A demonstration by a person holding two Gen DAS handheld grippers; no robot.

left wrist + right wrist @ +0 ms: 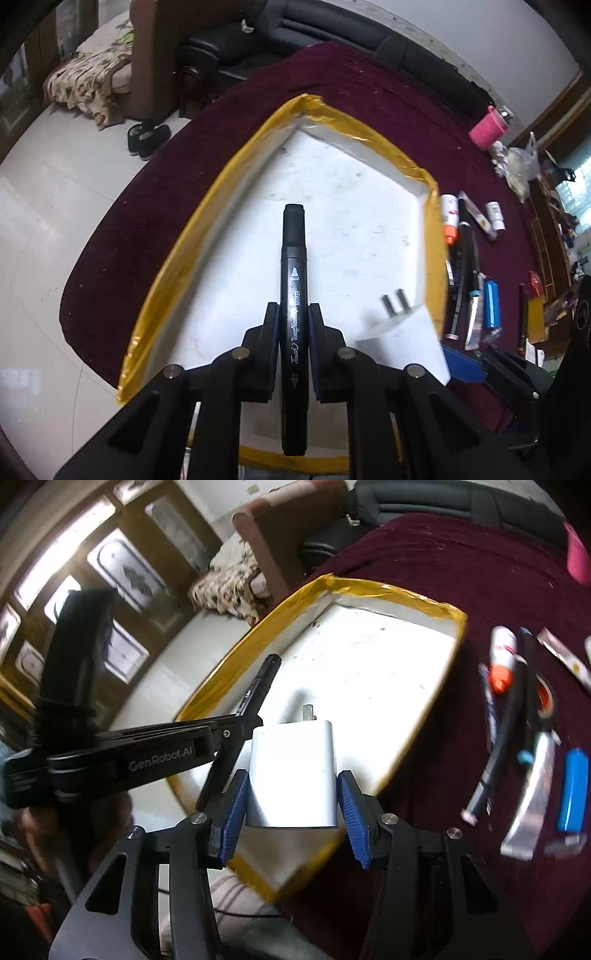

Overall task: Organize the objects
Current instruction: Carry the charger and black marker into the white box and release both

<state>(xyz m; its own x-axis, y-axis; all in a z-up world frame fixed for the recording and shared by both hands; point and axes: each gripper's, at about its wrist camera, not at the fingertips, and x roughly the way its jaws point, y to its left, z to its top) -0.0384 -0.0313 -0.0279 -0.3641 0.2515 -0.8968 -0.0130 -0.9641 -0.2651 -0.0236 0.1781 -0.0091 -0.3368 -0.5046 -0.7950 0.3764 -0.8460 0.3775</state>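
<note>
The left gripper (292, 347) is closed on a black marker (293, 280), with the blue pads pressing on its two sides. The right gripper (291, 805) is clamped on a white charger plug (291, 771), one pad on each flat side.

Only the left wrist view shows the marker in full length, with its white printed letters, and a pair of black shoes (149, 136) on the pale floor. In that view the charger appears only partly, at the right, with its two metal prongs (395, 301). Only the right wrist view shows the left gripper from the side, with a brand name on its black arm, and the wooden windows (110, 590) behind it.

Both things hang above a white tray with yellow tape on its rim (373, 127), which lies on a dark red cloth (155, 221). To the right of the tray, a row of small objects lies on the cloth, among them a blue lighter (573, 790) and a white tube with an orange cap (501, 657).

The long axis of the marker runs along the fingers, and its capped end points forward over the tray's floor. The prongs of the charger also point forward, away from the camera.
</note>
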